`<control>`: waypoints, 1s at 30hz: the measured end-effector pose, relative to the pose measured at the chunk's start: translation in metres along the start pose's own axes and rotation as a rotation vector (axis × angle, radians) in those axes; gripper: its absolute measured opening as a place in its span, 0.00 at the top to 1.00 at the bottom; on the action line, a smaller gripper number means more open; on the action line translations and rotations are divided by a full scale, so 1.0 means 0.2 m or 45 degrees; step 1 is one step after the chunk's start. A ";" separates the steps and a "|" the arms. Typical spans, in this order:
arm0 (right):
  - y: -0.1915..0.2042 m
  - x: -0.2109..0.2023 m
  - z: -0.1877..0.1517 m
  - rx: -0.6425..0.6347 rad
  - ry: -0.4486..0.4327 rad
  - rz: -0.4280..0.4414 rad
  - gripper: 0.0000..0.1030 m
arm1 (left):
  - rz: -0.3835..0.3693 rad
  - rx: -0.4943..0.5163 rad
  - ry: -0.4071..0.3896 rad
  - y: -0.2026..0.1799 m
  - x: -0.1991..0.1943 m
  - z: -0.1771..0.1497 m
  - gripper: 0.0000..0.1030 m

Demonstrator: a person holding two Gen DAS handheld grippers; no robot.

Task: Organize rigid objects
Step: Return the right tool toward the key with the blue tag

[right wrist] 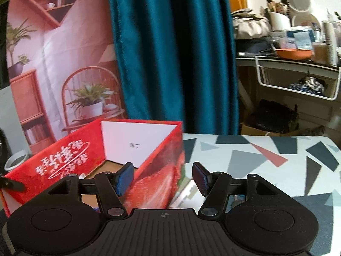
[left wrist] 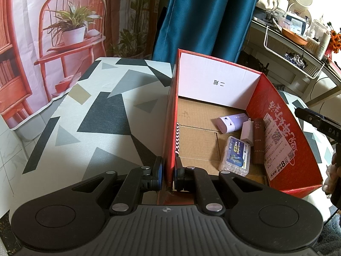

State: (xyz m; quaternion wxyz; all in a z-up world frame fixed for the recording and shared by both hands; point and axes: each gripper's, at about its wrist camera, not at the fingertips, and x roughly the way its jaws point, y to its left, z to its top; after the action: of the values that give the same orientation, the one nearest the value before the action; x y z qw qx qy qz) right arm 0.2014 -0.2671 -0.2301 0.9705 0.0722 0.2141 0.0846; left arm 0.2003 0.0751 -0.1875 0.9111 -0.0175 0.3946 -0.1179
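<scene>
A red cardboard box (left wrist: 277, 115) stands open on the patterned table. Inside lie a lilac tube (left wrist: 231, 122), a white charger plug (left wrist: 247, 132), a brown stick (left wrist: 258, 140) and a clear plastic case with a blue label (left wrist: 235, 156). My left gripper (left wrist: 169, 173) is shut on the box's left wall (left wrist: 170, 128) near its front corner. My right gripper (right wrist: 163, 178) is open and empty, straddling the box's right wall (right wrist: 157, 177). It also shows in the left wrist view (left wrist: 319, 123) at the right edge.
The table (left wrist: 96, 117) has a grey, black and white triangle cloth. A teal curtain (right wrist: 170, 53) and a printed backdrop (left wrist: 53, 32) hang behind. A cluttered desk with a wire basket (right wrist: 298, 81) stands at the right.
</scene>
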 end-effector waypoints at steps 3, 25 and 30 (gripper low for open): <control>-0.04 0.02 0.00 0.020 0.001 -0.024 0.44 | 0.000 0.001 0.000 0.00 0.00 0.00 0.89; -0.29 0.54 -0.15 0.153 0.296 -0.074 0.49 | -0.008 0.002 -0.001 0.01 0.01 0.00 0.89; -0.31 0.63 -0.14 0.165 0.320 -0.088 0.50 | -0.002 0.008 0.010 0.00 0.01 0.00 0.89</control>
State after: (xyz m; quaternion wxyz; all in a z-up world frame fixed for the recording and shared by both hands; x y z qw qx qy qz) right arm 0.3111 -0.2991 -0.3166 0.9316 0.1161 0.3413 0.0457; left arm 0.2019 0.0753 -0.1880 0.9095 -0.0143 0.3977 -0.1199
